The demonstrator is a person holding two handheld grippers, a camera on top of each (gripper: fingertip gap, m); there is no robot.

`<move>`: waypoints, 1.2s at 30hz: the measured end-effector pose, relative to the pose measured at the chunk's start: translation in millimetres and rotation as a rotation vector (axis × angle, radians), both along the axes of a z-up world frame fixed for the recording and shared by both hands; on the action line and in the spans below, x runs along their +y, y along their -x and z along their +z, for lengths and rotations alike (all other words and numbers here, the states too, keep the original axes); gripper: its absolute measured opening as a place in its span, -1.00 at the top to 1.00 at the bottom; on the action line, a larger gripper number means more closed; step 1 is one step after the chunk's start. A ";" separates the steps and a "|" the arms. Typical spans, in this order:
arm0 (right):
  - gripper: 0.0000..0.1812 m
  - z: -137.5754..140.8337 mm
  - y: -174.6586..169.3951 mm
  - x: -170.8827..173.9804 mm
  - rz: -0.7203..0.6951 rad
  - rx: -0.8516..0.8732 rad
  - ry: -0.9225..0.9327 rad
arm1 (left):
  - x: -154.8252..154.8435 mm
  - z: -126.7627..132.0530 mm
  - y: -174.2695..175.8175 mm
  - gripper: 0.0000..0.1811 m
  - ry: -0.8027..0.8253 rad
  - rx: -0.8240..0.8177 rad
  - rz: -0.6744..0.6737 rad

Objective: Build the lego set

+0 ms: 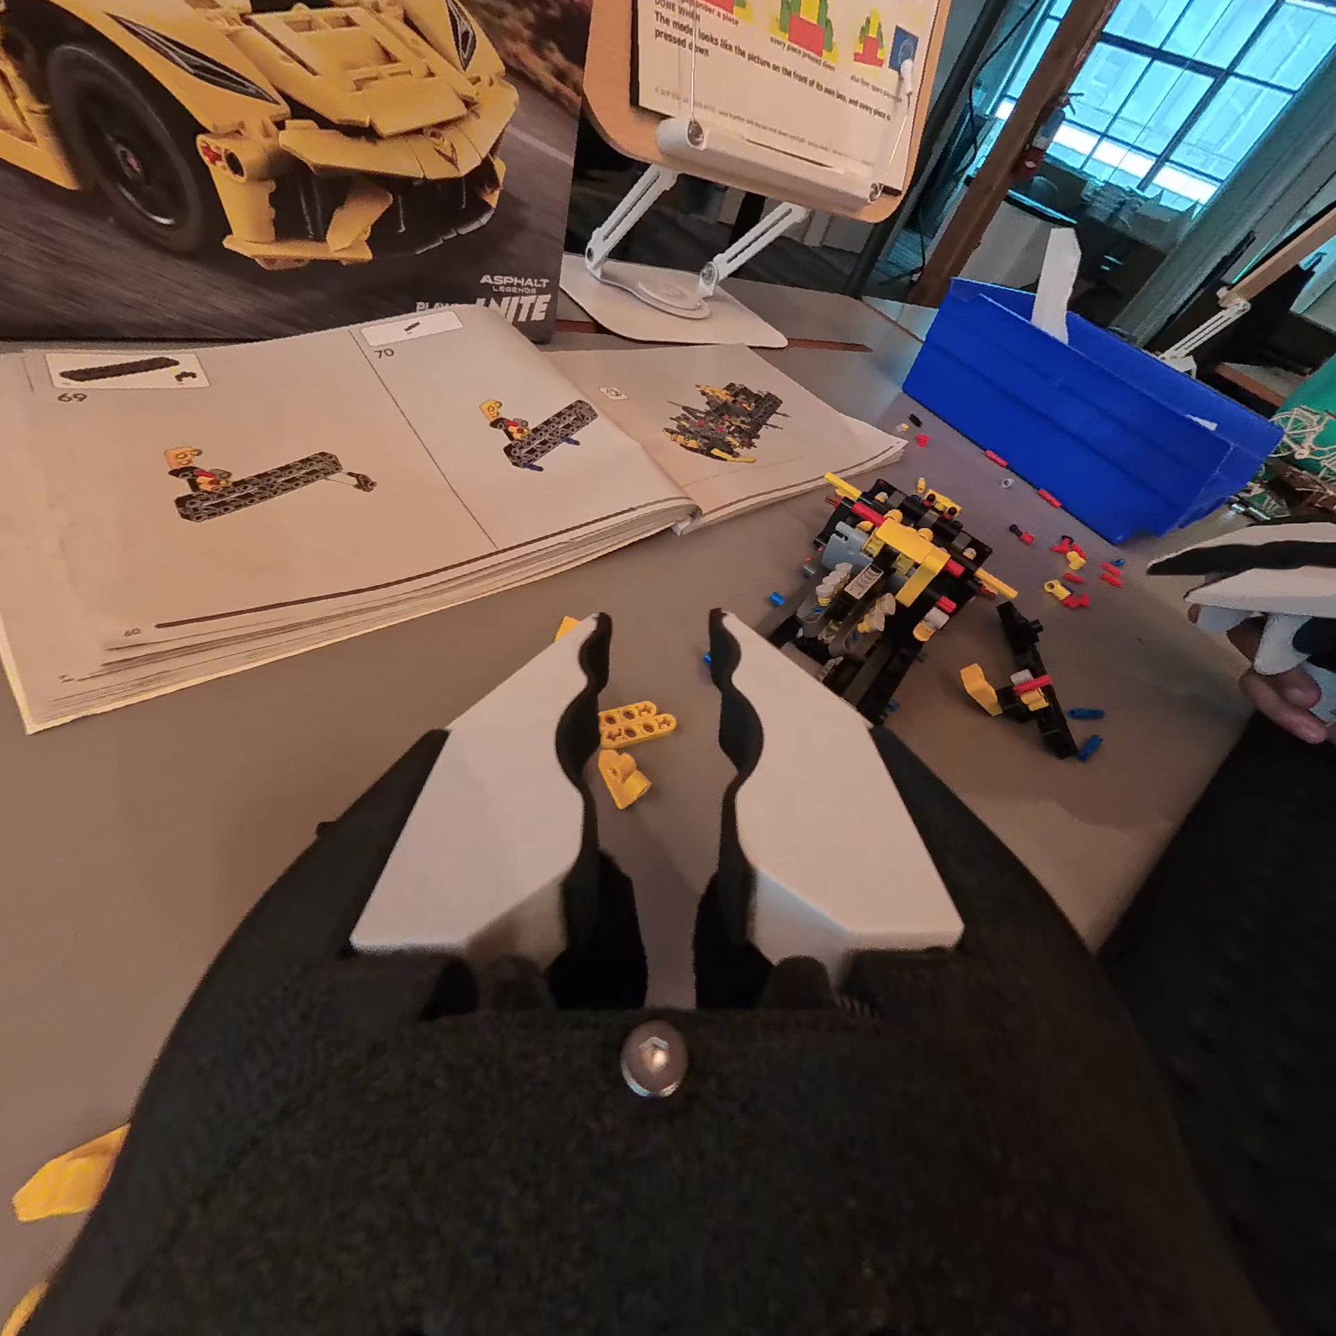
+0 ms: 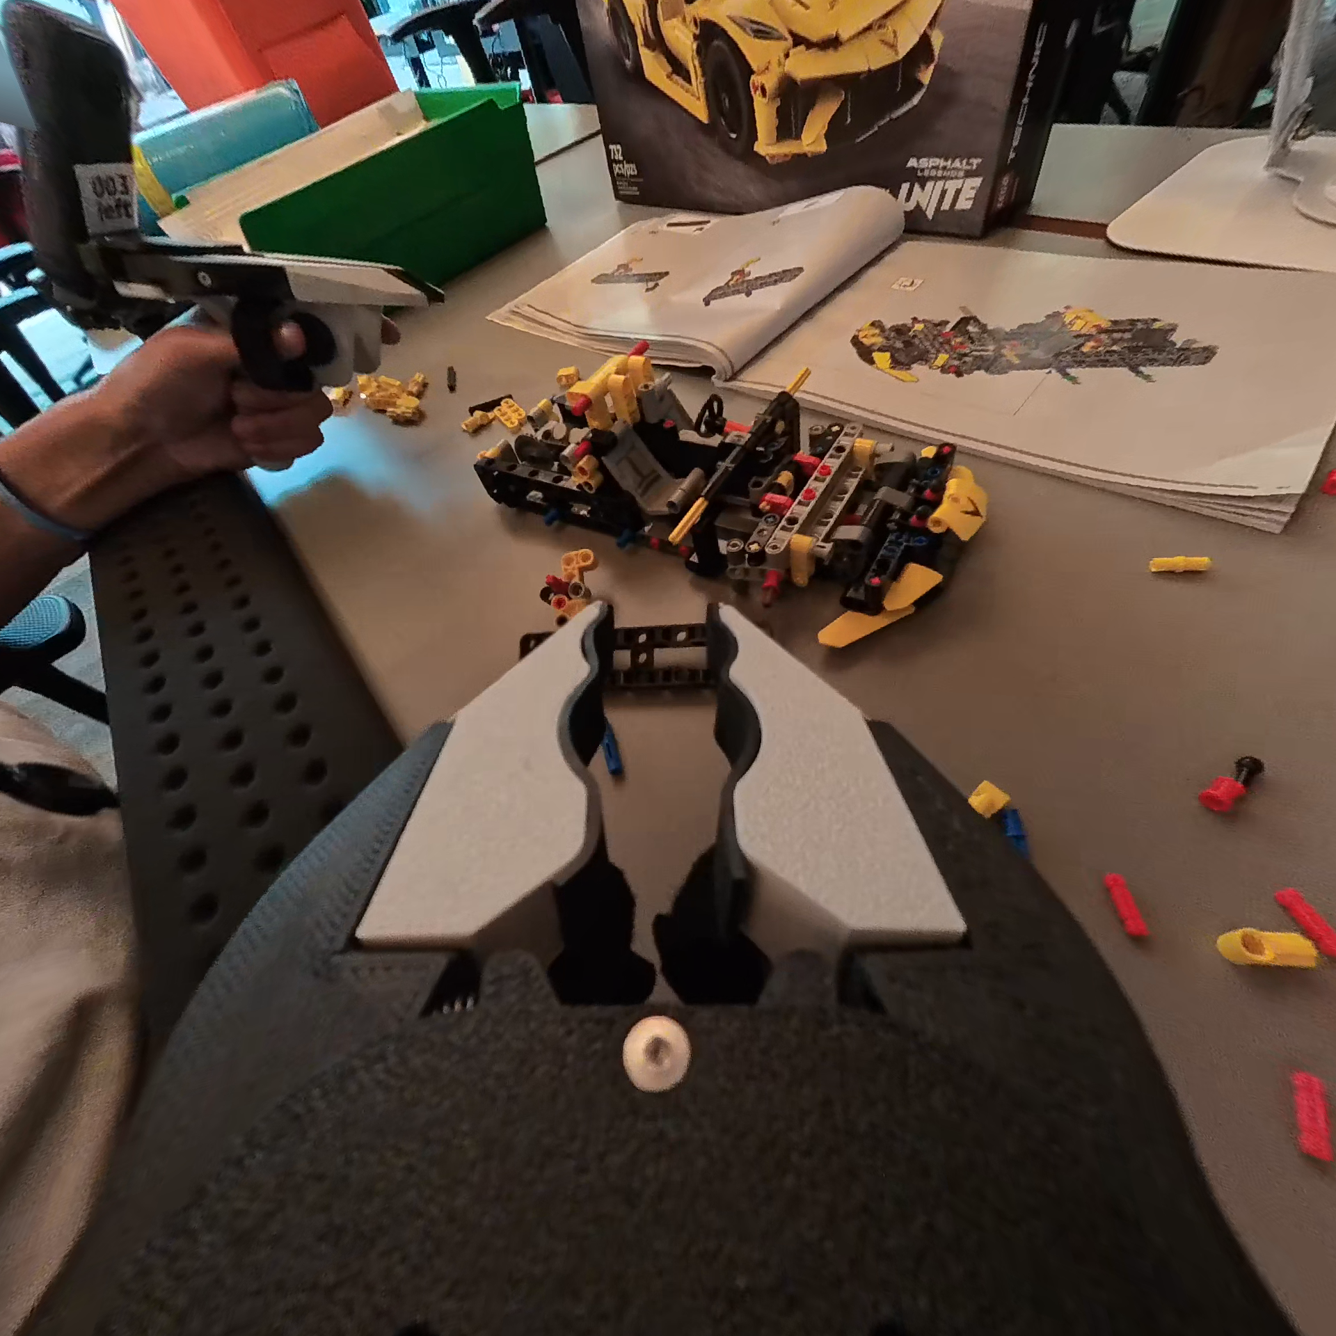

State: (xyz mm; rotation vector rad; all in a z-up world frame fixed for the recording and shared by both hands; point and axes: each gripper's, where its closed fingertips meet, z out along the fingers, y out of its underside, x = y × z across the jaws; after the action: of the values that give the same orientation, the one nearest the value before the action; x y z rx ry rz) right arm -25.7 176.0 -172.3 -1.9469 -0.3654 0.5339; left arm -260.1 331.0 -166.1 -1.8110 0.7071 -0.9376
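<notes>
Your right tongs [image 2: 656, 636] are spread and empty. The black frame [image 2: 654, 654] lies on the bench [image 2: 1012, 687] just beyond their tips, long axis crosswise. Your left tongs [image 1: 654, 636], also spread, hover over yellow pieces [image 1: 629, 730].

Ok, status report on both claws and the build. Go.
Left claw open, empty, over yellow pieces. Right claw open, empty, at black frame. Car chassis part-built on table. Loose pins scattered around; nothing blocking.
</notes>
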 end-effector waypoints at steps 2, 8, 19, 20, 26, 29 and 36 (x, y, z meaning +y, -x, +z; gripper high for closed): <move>0.74 -4.7 1.6 0.6 0.005 -0.021 0.021 | -0.8 -1.3 -0.6 0.70 -0.008 0.009 -0.006; 0.77 -18.2 5.2 3.3 0.012 -0.086 0.081 | 5.2 -8.8 -2.1 0.71 -0.031 0.062 -0.009; 0.77 -19.1 7.6 1.9 0.030 -0.083 0.091 | 0.5 -10.7 -3.5 0.71 -0.070 0.094 -0.021; 0.77 -19.7 7.8 1.9 0.032 -0.084 0.095 | 0.6 -10.7 -3.7 0.71 -0.079 0.099 -0.020; 0.77 -20.5 23.7 -8.7 0.149 -0.109 0.087 | 0.7 -10.7 -3.1 0.71 -0.086 0.102 -0.019; 0.76 -38.1 27.1 -19.3 0.214 -0.252 0.145 | 0.2 -10.3 -3.5 0.72 -0.089 0.102 -0.020; 0.83 -66.9 25.8 -24.4 0.221 -0.467 0.234 | -3.4 -9.7 -5.5 0.71 -0.106 0.111 -0.028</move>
State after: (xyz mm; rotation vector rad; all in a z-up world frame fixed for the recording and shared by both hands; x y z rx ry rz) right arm -51.5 151.6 -239.2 -2.2690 -0.8529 0.2623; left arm -254.6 327.6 -175.8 -1.7737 0.8386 -0.8072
